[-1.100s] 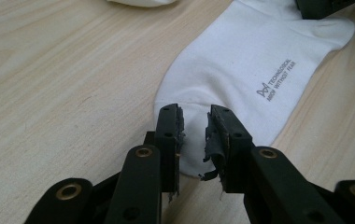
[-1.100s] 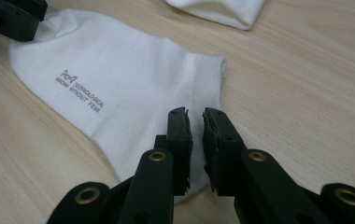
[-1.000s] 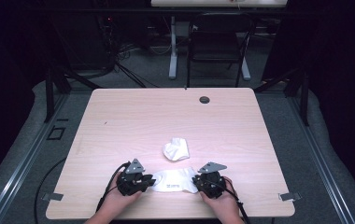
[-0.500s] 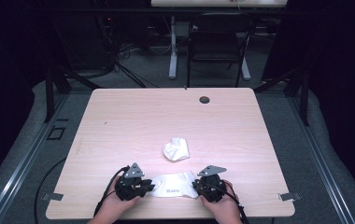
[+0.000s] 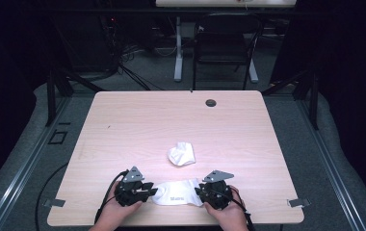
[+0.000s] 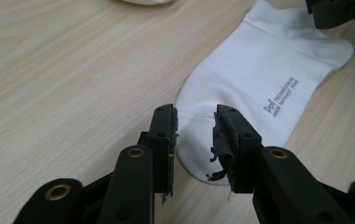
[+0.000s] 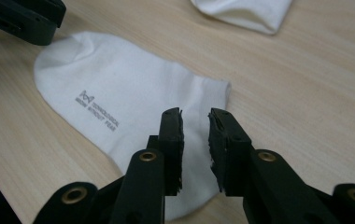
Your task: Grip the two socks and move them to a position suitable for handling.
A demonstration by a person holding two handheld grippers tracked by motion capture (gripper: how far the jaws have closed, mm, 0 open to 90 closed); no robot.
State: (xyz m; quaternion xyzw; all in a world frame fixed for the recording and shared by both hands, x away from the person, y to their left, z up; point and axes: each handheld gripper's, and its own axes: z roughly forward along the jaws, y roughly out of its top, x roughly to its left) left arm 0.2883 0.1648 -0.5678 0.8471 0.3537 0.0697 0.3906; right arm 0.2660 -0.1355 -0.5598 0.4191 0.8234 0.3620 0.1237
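Observation:
A white sock (image 5: 177, 192) with small grey lettering lies flat near the table's front edge, stretched between my two grippers. My left gripper (image 5: 150, 192) stands at its rounded toe end, jaws just opened and apart, with the sock (image 6: 259, 70) lying under the gap of the left gripper (image 6: 195, 135). My right gripper (image 5: 199, 192) is at the cuff end, jaws also just opened. In its own view the right gripper (image 7: 195, 140) hovers over the sock (image 7: 133, 107) without pinching it. A second white sock (image 5: 181, 154) lies crumpled a little farther in.
The light wooden table (image 5: 123, 120) has a dark cable grommet (image 5: 211, 102) near its far edge. A black chair (image 5: 224, 43) and a table leg stand beyond it on grey carpet. Metal rails run along both sides of the floor.
Both hands and the flat sock have shifted slightly toward the front edge. The sock now rests spread on the table between the two grippers.

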